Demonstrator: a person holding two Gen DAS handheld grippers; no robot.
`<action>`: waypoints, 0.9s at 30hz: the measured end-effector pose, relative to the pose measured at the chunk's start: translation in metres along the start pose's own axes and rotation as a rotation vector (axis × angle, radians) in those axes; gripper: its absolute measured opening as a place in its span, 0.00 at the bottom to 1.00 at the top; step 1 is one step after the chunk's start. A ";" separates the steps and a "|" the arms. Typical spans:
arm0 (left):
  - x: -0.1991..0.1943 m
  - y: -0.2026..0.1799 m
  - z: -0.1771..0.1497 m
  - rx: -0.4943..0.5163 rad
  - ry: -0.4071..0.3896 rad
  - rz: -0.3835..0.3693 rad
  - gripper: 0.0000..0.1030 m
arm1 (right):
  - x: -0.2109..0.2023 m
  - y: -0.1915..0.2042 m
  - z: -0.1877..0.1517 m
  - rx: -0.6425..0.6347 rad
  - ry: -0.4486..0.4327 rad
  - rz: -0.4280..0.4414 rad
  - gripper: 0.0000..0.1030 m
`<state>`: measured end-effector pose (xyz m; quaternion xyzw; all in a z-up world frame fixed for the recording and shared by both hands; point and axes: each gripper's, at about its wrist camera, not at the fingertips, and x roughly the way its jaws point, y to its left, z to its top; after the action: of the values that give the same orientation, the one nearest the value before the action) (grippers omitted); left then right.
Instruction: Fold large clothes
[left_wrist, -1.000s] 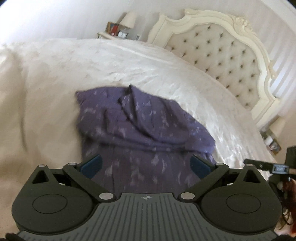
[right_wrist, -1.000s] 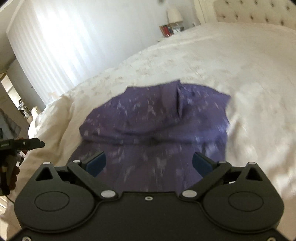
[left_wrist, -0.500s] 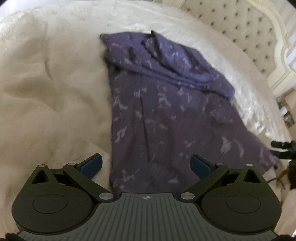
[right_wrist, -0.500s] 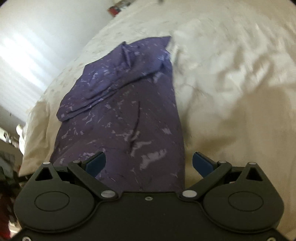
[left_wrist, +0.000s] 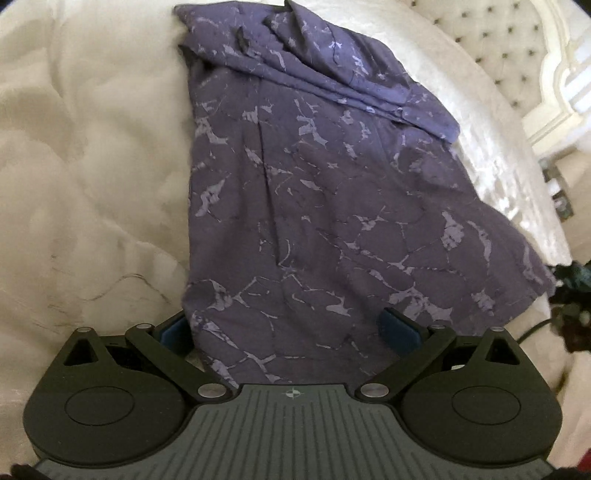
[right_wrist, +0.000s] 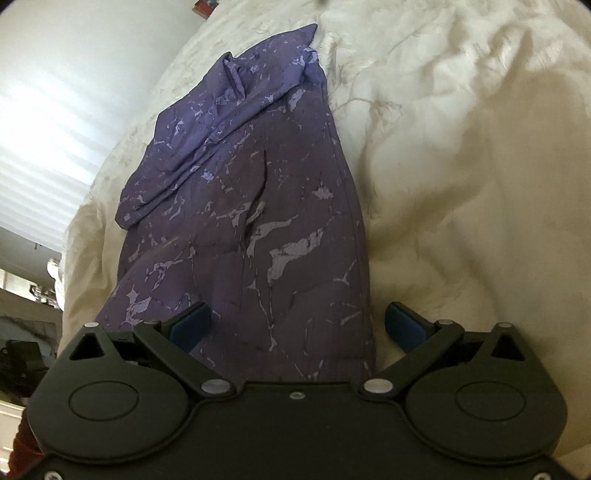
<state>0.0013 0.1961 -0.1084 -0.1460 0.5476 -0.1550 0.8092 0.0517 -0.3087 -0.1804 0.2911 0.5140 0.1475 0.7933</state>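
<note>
Left gripper: black linkage arms, blue pads, ribbed grey deck, crosshair mark at 12 o'clock; right gripper: plain black, silver pivots.

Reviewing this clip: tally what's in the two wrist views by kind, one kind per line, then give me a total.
Purple patterned garment: 1
Cream bedspread: 1
Tufted headboard: 1
Grippers: 2, the left gripper and the right gripper, both open over the garment's near edge
Total: 5
</note>
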 end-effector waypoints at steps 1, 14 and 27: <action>0.001 0.001 0.000 -0.008 0.005 -0.009 0.99 | 0.000 -0.001 -0.001 0.004 0.000 0.007 0.99; -0.029 0.020 -0.009 -0.168 -0.142 -0.200 0.07 | -0.018 0.018 -0.003 -0.026 -0.090 0.031 0.17; -0.084 0.000 0.061 -0.210 -0.458 -0.326 0.08 | -0.064 0.056 0.061 -0.008 -0.389 0.241 0.16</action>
<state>0.0281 0.2347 -0.0157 -0.3460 0.3334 -0.1884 0.8565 0.0831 -0.3181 -0.0809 0.3703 0.3123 0.1842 0.8552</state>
